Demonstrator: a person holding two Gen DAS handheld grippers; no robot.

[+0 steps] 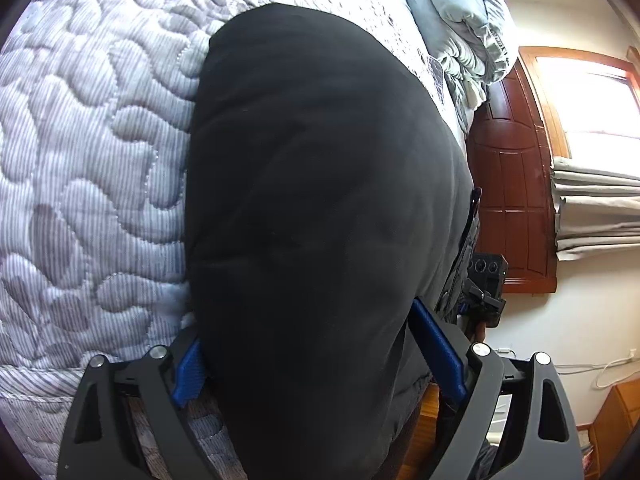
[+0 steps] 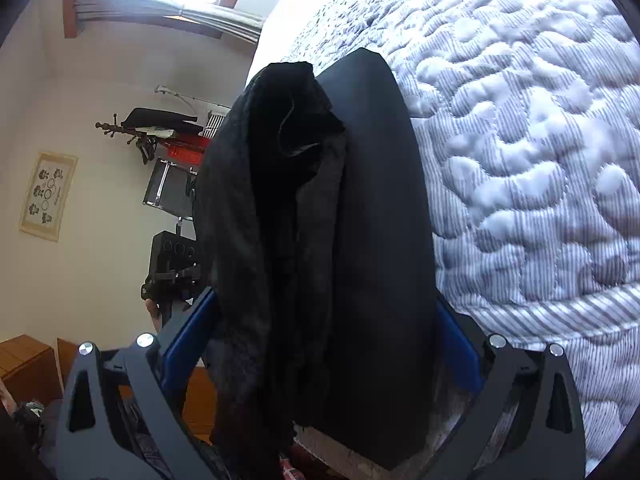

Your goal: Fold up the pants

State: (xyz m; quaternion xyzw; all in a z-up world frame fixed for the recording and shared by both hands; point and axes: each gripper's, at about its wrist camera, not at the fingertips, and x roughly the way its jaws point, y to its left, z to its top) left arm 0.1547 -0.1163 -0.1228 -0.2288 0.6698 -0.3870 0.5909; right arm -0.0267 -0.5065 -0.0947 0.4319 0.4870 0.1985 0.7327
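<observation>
Currently, black pants (image 1: 320, 208) are lying along the bed's (image 1: 88, 152) near edge, bunched between both grippers' spread jaws; seemingly unpinched, the loose fold is risking sliding off.

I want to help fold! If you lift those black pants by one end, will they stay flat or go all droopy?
Probably droopy: the black pants already sag in soft folds between the right gripper's wide jaws. They look thick and fuzzy inside, so likely not slippery. On the quilted bedspread they would probably bunch up if pushed, not slide.
</observation>
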